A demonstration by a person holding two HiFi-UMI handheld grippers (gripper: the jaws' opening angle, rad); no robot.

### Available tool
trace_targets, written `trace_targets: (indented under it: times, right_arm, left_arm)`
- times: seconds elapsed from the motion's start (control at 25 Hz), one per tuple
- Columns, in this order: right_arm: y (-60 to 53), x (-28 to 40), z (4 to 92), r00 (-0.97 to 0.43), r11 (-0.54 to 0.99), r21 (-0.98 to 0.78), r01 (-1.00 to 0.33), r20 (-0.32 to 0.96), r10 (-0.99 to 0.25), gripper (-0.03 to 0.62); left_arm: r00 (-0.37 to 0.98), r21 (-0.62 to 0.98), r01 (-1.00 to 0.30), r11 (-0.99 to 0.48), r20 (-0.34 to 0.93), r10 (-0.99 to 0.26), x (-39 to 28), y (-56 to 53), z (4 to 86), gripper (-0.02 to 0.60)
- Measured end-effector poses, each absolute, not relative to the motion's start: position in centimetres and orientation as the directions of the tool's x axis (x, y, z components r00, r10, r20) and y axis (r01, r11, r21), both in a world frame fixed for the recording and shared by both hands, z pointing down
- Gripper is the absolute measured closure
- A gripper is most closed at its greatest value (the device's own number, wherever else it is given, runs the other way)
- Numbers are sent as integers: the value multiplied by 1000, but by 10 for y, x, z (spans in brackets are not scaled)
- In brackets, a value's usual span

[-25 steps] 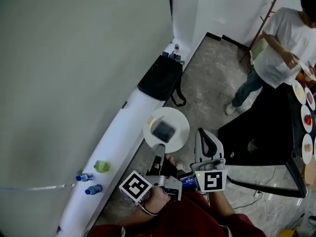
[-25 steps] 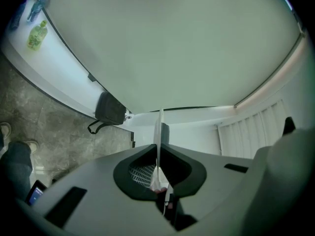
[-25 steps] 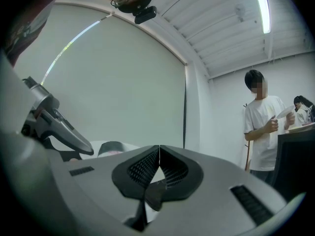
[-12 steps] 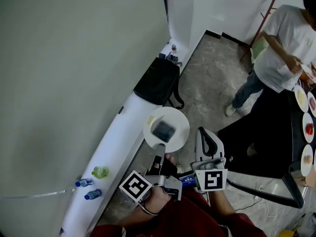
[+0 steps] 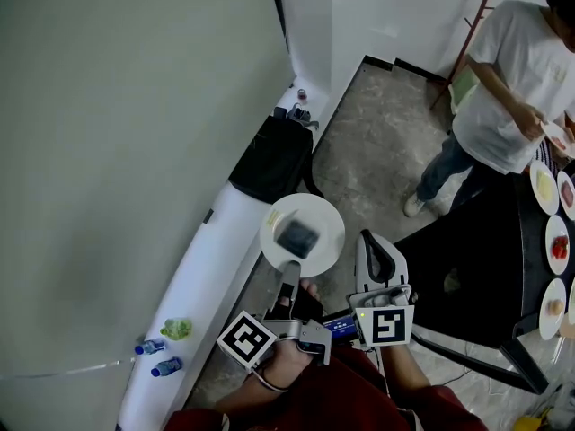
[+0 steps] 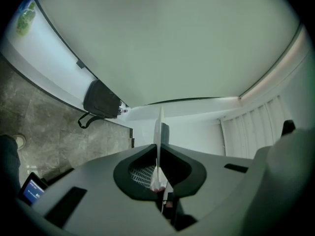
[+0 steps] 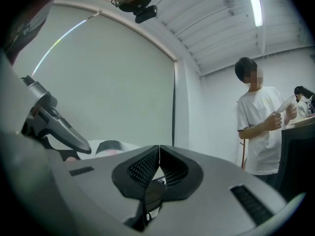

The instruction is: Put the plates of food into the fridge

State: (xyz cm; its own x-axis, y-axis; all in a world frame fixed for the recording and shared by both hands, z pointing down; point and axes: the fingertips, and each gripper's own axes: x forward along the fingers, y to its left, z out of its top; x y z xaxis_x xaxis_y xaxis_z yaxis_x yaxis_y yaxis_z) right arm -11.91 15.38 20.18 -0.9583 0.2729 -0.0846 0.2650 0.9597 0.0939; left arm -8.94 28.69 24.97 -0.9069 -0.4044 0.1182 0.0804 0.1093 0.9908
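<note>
1. Head view: left tongs (image 5: 289,269) are clamped on the near rim of a white plate (image 5: 314,215). The plate is held out level over the grey marbled floor (image 5: 377,142).
2. Head view: a dark square piece of food (image 5: 296,237) sits mid-plate; it is too blurred to tell what kind.
3. Head view: right tongs (image 5: 371,241) are just beside the plate, at its right and apart from it. Jaws are together with nothing in them.
4. Head view: a white ledge (image 5: 211,254) runs along the grey wall (image 5: 117,133), with a black bag (image 5: 268,158) lying on it. Toward the near end are a green thing (image 5: 177,329) and two water bottles (image 5: 153,346).
5. Head view: at right, a person (image 5: 512,88) in a white T-shirt stands by a black surface (image 5: 467,259). Other plates (image 5: 557,245) lie in a row along its right edge.
6. Left gripper view: the left tongs (image 6: 158,154) are nearly closed and pinch the plate (image 6: 160,124) by its rim. The plate shows edge-on as a thin upright white line, with the dark food (image 6: 165,132) on its right face. The bag (image 6: 101,100) is beyond, at left on the ledge.
7. Right gripper view: the right tongs (image 7: 159,154) have their jaws pressed tip to tip, empty. The plate (image 7: 132,147) peeks over them at left, beside the left tongs' body. The person (image 7: 258,127) stands at right.
</note>
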Motion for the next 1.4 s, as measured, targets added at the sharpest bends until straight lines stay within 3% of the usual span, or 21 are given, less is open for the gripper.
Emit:
trace_targets:
  times: [0.64,1.4]
  right_arm:
    - [95,-139,214,-991,988,107,112,-61,119,582]
    - [127,-227,208,-999,994,113,-14,-51,-8,582]
  left_arm:
    - [-837,994,74,84,107,-537,-129,231,256,560]
    - [-746,993,78,91,119,-655,-228,257,255,560]
